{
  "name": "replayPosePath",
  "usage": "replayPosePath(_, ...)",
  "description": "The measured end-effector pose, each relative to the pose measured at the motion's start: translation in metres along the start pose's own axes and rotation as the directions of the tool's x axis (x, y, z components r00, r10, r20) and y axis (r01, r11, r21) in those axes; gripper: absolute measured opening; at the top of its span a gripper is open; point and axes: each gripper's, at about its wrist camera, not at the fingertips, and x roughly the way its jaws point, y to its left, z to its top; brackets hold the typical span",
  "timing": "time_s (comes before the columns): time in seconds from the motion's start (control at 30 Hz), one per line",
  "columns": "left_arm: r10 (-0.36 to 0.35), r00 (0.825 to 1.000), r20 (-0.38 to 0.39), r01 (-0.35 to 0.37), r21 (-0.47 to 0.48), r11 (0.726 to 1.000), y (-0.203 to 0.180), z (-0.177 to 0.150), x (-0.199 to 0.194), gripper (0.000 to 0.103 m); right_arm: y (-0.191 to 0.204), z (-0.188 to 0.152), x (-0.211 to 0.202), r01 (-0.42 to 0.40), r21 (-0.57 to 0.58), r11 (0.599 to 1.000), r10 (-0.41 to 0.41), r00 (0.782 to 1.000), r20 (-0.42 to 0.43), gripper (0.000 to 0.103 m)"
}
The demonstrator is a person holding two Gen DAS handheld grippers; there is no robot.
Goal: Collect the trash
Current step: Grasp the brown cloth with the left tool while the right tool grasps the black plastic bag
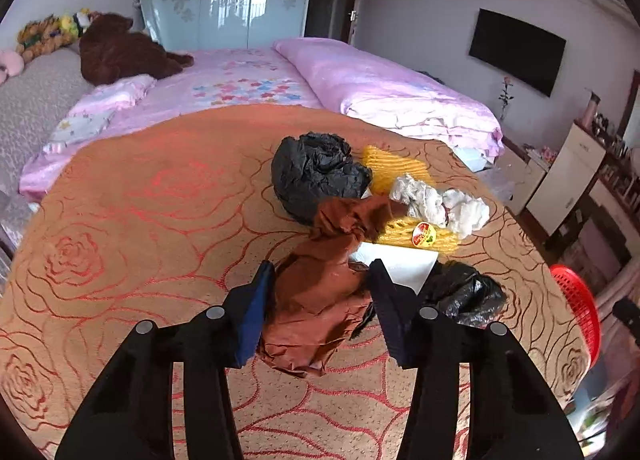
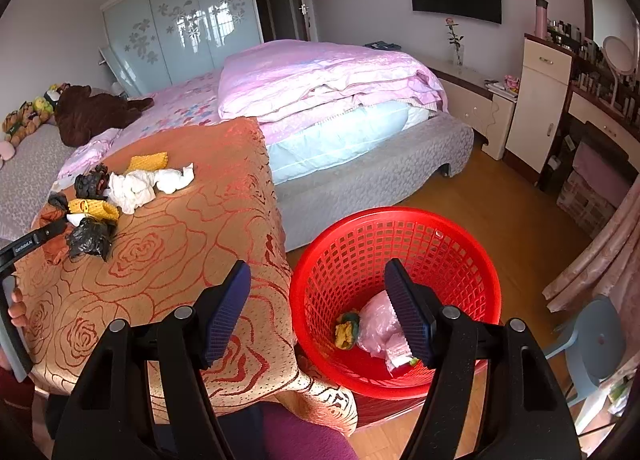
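Note:
A pile of trash lies on the rose-patterned tablecloth (image 1: 132, 244): a brown crumpled bag (image 1: 324, 292), a large black bag (image 1: 316, 176), a small black bag (image 1: 464, 292), white tissues (image 1: 440, 204), yellow foam netting (image 1: 416, 236) and a white paper (image 1: 404, 264). My left gripper (image 1: 322, 280) is open, its fingers on either side of the brown bag. My right gripper (image 2: 318, 280) is open and empty above the red basket (image 2: 400, 244), which holds a pink bag (image 2: 378, 320) and a yellow-green scrap (image 2: 347, 332). The pile also shows in the right wrist view (image 2: 120, 188).
A bed with a pink quilt (image 2: 328, 76) stands behind the table. The red basket's rim (image 1: 580, 300) shows at the table's right edge. A dresser (image 2: 540, 100), a grey stool (image 2: 588, 344) and curtains (image 2: 596, 252) are at right. The floor (image 2: 500, 196) is wood.

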Motion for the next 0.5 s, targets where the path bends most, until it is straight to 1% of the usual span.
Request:
replayPosePath(0.1, 0.014, 1.000, 0.015, -0.014, 0.014, 1.000, 0.000, -0.005, -0.008, 0.045, 0.003, -0.001, 0.001, -0.006, -0.009, 1.000, 0.006, 1.000, -0.001, 0.067)
replayPosePath(0.2, 0.017, 1.000, 0.026, -0.017, -0.004, 1.000, 0.005, -0.009, -0.015, 0.044, 0.010, -0.003, 0.002, -0.018, -0.024, 1.000, 0.018, 1.000, -0.005, 0.067)
replayPosePath(0.3, 0.044, 0.998, 0.038, -0.043, -0.017, 0.999, 0.012, -0.016, -0.024, 0.044, 0.020, -0.005, 0.003, -0.031, -0.043, 0.999, 0.031, 0.999, -0.009, 0.067)
replayPosePath(0.4, 0.069, 0.997, 0.047, -0.067, -0.029, 0.997, 0.019, -0.019, -0.031, 0.044, 0.036, -0.006, 0.005, -0.055, -0.077, 0.996, 0.054, 0.998, -0.015, 0.067)
replayPosePath(0.5, 0.077, 0.996, 0.052, -0.073, -0.059, 0.996, 0.029, -0.023, -0.038, 0.044, 0.053, -0.009, 0.008, -0.083, -0.114, 0.990, 0.081, 0.996, -0.024, 0.067)
